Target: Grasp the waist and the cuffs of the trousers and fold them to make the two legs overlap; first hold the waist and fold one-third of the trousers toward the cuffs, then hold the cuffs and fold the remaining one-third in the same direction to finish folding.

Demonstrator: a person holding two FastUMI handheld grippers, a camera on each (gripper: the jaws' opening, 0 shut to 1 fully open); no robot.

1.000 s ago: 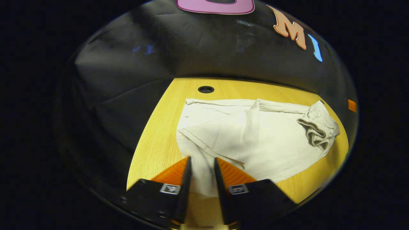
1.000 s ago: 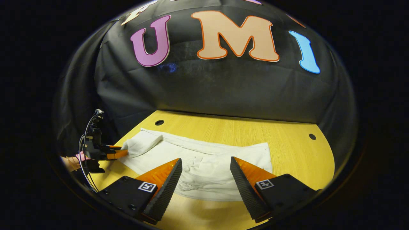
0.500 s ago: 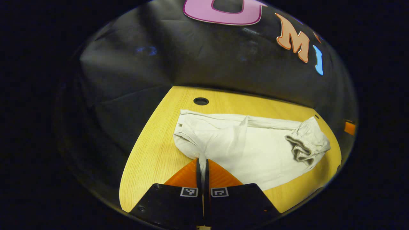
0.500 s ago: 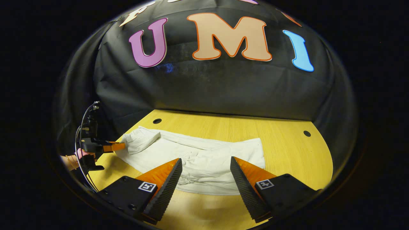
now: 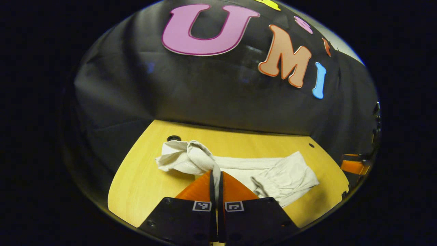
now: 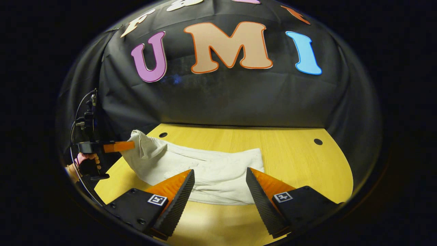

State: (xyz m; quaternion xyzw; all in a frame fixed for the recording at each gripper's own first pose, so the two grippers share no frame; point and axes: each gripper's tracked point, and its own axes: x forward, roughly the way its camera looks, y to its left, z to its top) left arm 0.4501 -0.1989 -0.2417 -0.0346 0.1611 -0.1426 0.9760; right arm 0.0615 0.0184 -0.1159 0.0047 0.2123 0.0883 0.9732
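Black cloth backdrop behind a pale yellow wooden tabletop [image 6: 290, 153] with small round holes near its far edge.

Left gripper view, near to far: the left gripper [image 5: 216, 177] has its fingers pressed together on a pinch of the off-white cotton trousers [image 5: 239, 167]. Cloth rises straight from the fingertips into a bunched, lifted fold just ahead and a little to the left. Beyond and right of the fingers the rest of the garment lies along the table, ending in a crumpled, gathered end at far right. Which end is waist and which is cuffs, I cannot tell for certain.

Right gripper view, near to far: the right gripper [image 6: 220, 181] hangs with fingers wide apart, holding nothing. The trousers [image 6: 205, 167] lie directly ahead of and between the fingers, their near edge just past the tips. The long axis runs crosswise to these fingers, left to right. At far left the left gripper [image 6: 128, 146] holds its end raised off the table, a hand [image 6: 87, 160] behind it.

Judgement: the right gripper is nearer the flat, free end. The coming move turns on that crosswise lie — the right fingers need to drop forward onto the near edge, to match the left's hold.
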